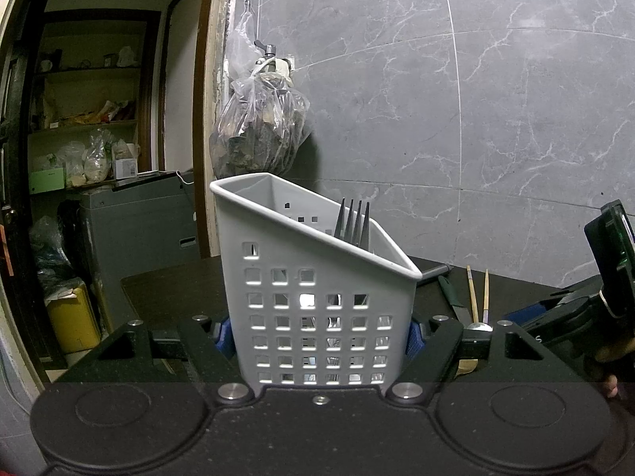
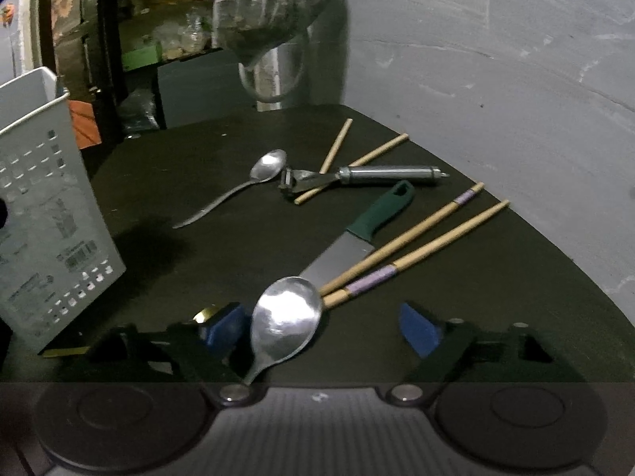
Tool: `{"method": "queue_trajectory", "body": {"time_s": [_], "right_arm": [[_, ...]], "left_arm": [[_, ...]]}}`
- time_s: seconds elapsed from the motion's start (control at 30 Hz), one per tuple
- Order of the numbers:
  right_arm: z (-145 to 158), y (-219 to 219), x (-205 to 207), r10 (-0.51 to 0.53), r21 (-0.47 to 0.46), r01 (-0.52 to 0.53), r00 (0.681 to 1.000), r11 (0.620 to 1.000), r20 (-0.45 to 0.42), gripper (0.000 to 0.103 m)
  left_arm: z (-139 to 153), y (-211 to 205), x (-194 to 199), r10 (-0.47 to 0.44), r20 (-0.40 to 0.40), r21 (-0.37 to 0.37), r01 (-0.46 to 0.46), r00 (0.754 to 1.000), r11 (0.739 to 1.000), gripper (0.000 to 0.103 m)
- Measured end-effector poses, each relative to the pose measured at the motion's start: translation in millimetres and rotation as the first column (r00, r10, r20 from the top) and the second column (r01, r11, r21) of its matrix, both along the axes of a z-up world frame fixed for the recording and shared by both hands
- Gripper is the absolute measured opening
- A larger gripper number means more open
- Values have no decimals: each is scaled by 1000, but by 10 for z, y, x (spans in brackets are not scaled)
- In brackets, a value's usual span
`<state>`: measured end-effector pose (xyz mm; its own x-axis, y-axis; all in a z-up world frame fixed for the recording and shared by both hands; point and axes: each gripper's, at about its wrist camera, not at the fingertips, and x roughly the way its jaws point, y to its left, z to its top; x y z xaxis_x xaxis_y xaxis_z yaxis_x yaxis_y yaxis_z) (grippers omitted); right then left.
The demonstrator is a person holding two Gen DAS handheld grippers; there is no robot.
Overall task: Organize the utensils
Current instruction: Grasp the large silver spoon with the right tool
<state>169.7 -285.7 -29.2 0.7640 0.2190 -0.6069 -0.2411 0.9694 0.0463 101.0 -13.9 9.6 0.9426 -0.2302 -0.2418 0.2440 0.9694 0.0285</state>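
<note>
My left gripper [image 1: 319, 337] is shut on the grey perforated utensil caddy [image 1: 313, 277], one blue pad on each side of its base. A fork [image 1: 353, 224] stands in the caddy, tines up. In the right wrist view the caddy [image 2: 47, 214] is at the left edge. My right gripper [image 2: 321, 327] is open over the dark table [image 2: 496, 297]. A large silver spoon [image 2: 285, 317] lies between its fingers, untouched as far as I can see. Beyond it lie a green-handled knife [image 2: 357, 234], chopsticks with purple bands [image 2: 416, 254], a second spoon [image 2: 254, 178], a metal peeler [image 2: 365, 176] and plain chopsticks [image 2: 337, 146].
A grey marble wall [image 1: 476, 99] runs behind the table. A plastic bag [image 1: 258, 127] hangs on the wall behind the caddy. Shelves and a doorway are at the left. The right gripper's body [image 1: 587, 301] shows at the right of the left wrist view.
</note>
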Motion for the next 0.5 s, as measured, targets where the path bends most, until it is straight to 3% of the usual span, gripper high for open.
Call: {"method": "queue_trajectory", "body": {"time_s": [0.23, 0.4, 0.5], "right_arm": [[16, 66, 2, 36, -8, -36, 999, 999, 7, 72], [36, 93, 7, 51, -9, -51, 999, 999, 10, 48], [48, 106, 16, 56, -8, -56, 998, 998, 7, 41]], "left_arm": [[-1, 2, -3, 0, -1, 0, 0, 1000, 1000, 76], [0, -1, -1, 0, 0, 0, 0, 1000, 1000, 76], [-2, 0, -4, 0, 0, 0, 0, 1000, 1000, 76]]}}
